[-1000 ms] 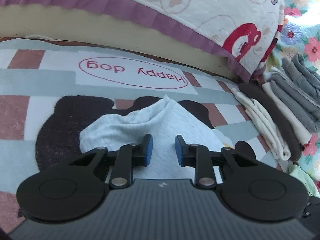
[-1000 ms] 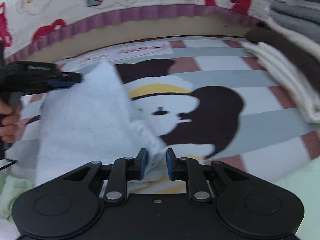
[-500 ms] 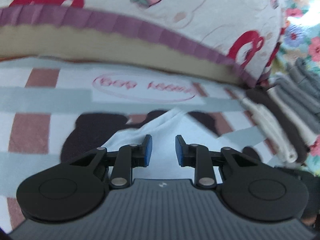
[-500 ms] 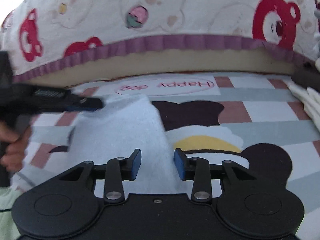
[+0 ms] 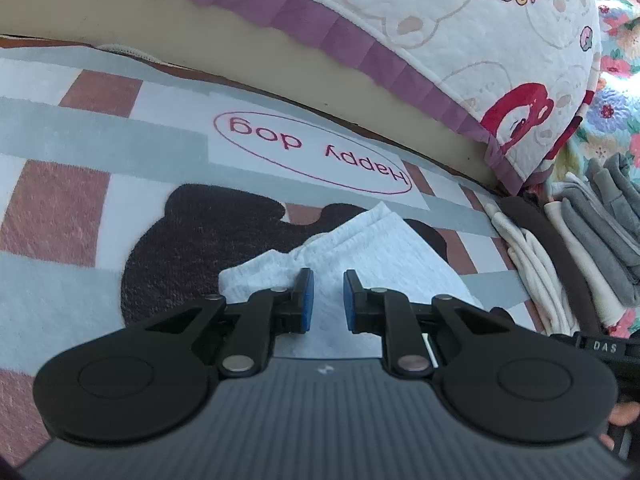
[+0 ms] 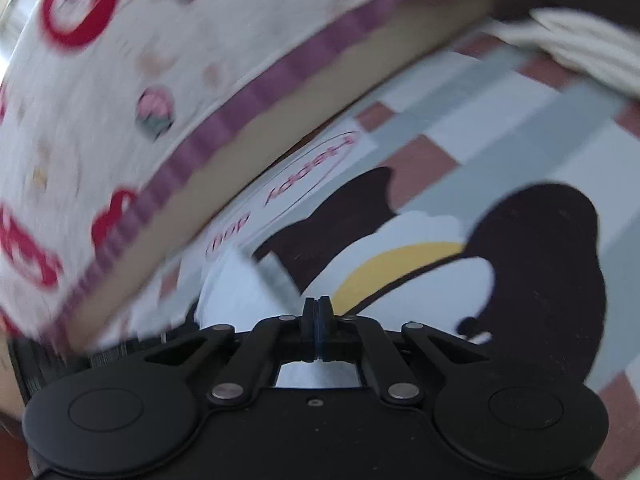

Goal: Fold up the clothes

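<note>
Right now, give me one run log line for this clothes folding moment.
stage: mid-fold | light garment: on mat | left gripper: open over garment, just narrowed | right gripper: just shut, empty | folded stack: right

Pale garment (image 5: 372, 248) on cartoon-dog rug (image 5: 80, 152)

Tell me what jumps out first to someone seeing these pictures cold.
The cartoon dog mat fills the foreground, its red "Happy dog" oval at centre. On it, just ahead of the left gripper, lies a small pale blue garment. At the right edge leans a stack of folded clothes, white, brown and grey.
</note>
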Demonstrator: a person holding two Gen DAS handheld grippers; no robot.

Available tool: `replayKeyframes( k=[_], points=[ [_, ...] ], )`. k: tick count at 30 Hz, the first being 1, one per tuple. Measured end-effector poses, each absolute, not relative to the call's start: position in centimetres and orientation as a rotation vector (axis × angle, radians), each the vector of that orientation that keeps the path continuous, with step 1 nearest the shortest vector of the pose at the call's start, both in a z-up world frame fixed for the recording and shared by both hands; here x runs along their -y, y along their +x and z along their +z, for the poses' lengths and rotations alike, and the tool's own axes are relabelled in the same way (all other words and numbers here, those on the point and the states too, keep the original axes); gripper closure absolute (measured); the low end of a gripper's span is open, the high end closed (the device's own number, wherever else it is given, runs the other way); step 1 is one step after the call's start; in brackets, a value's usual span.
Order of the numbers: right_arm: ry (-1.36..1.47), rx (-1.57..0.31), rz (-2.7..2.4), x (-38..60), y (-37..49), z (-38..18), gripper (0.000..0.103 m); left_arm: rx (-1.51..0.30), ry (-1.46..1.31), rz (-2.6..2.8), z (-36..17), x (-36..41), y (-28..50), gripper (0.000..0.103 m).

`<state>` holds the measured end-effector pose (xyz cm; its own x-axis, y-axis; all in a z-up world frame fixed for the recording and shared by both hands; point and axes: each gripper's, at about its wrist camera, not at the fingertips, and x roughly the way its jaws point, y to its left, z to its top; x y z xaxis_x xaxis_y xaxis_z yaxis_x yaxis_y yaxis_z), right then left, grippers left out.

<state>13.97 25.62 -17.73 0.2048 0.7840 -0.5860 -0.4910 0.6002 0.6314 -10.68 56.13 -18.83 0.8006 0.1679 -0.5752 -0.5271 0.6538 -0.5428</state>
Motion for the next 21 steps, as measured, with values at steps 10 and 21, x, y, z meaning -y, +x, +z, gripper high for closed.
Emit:
replayKeyframes(
  k=[10, 21],
  points=[
    [-0.071, -0.822, 0.707, -23.1, 14.9, -15.4, 0.101, -0.498, -0.786, 0.431, -18.9, -57.0, -10.8, 0.088],
    [-0.659, -0.686, 0.184, -13.3, 16.1, -17.0, 0.086, -0.557, -0.748, 0.561, -15.9, -57.6, -11.7, 0.086]
  ],
)
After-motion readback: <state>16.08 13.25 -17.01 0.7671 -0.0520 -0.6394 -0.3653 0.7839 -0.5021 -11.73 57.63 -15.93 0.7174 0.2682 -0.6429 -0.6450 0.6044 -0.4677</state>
